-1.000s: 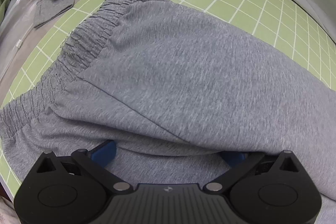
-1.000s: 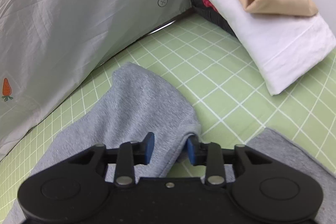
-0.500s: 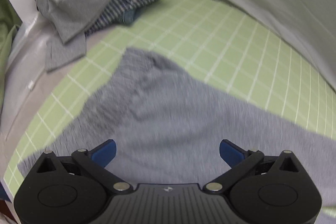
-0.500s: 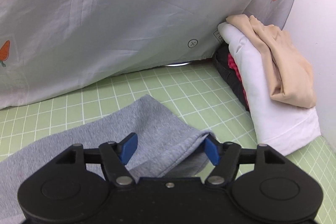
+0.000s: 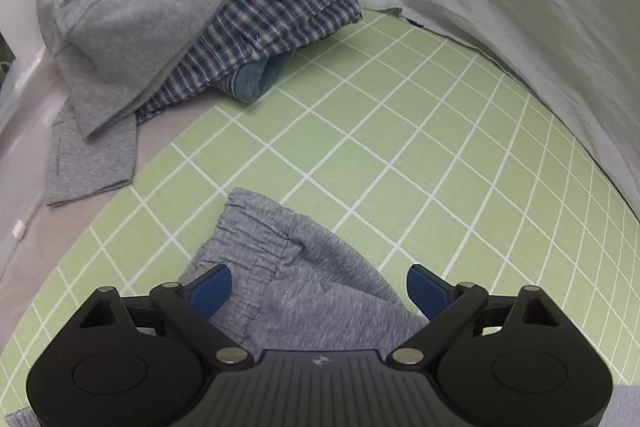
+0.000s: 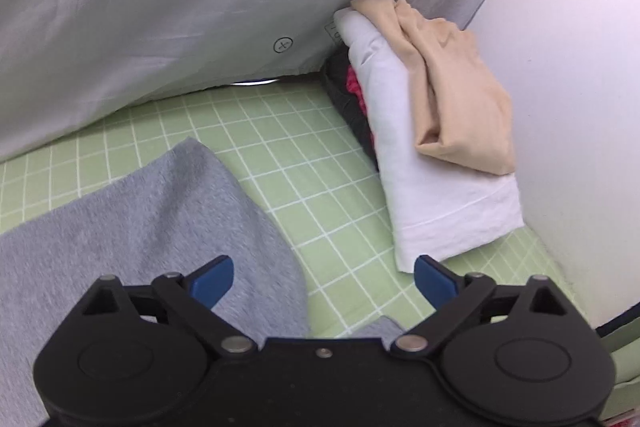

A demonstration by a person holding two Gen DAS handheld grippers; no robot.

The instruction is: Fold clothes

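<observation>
**Both grippers spread over grey pants on the mat**

Your left gripper (image 5: 318,289) is spread wide, blue pads apart, nothing pinched. Between and under its fingers lie the grey pants (image 5: 304,283), gathered waistband end pointing away from you, flat on the green grid mat (image 5: 400,163). Your right gripper (image 6: 323,277) is spread wide too, holding nothing. Its left pad (image 6: 212,281) sits over the pants (image 6: 152,227), a rounded folded edge of the fabric running under the gripper; its right pad hangs above bare mat (image 6: 280,163).

Farther out on the left view, past open mat, a pile sits at the mat's far left corner: blue towel (image 5: 256,77) at the bottom, plaid shirt (image 5: 280,11) on it, grey top (image 5: 128,3) draped over both and spilling off the mat edge. On the right view, a stack against the wall: white cloth (image 6: 432,195) with a tan garment (image 6: 452,99) on top, dark and red pieces under it. A pale sheet (image 6: 160,7) with small prints hangs behind the mat in both views.
</observation>
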